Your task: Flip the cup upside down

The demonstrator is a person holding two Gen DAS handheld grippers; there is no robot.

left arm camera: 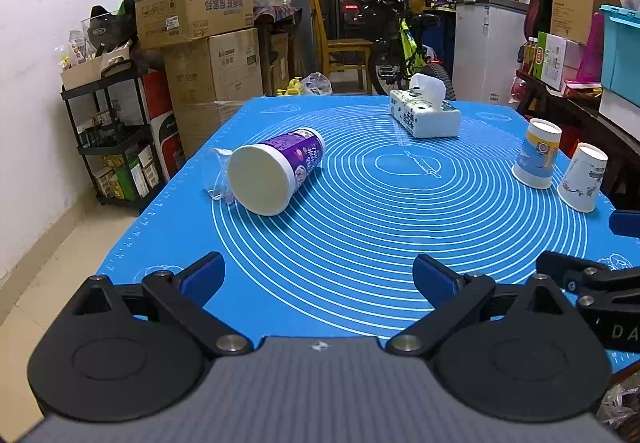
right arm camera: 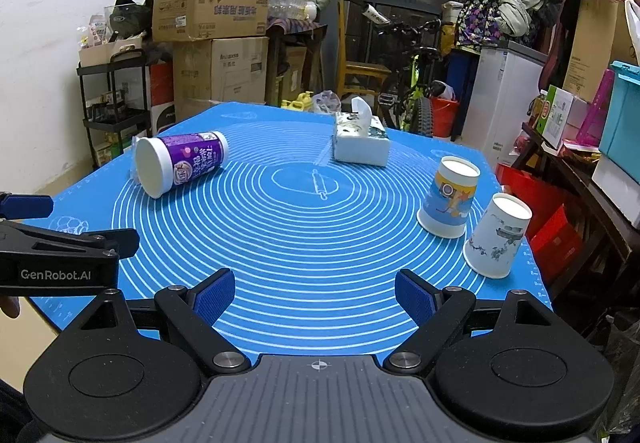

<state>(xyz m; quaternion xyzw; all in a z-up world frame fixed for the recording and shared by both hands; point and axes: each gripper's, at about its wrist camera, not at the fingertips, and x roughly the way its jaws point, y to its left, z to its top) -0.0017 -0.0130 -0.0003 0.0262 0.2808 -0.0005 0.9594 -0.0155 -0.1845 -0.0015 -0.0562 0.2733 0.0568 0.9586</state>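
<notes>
A purple and white cup (left arm camera: 276, 169) lies on its side at the left of the blue mat (left arm camera: 360, 227), its wide white end toward me; it also shows in the right wrist view (right arm camera: 180, 163). A clear plastic cup (left arm camera: 218, 173) lies behind it. Two paper cups stand upside down at the right: one blue and yellow (left arm camera: 538, 153) (right arm camera: 450, 197), one white with blue drawing (left arm camera: 582, 177) (right arm camera: 498, 235). My left gripper (left arm camera: 318, 279) is open and empty above the mat's near edge. My right gripper (right arm camera: 316, 295) is open and empty, to the right of the left one.
A tissue box (left arm camera: 424, 111) (right arm camera: 362, 141) sits at the far side of the mat. Stacked cardboard boxes (left arm camera: 200, 39) and a black shelf cart (left arm camera: 112, 135) stand left of the table. A bicycle (left arm camera: 404, 43), a chair and a white cabinet stand behind; cluttered shelves at right.
</notes>
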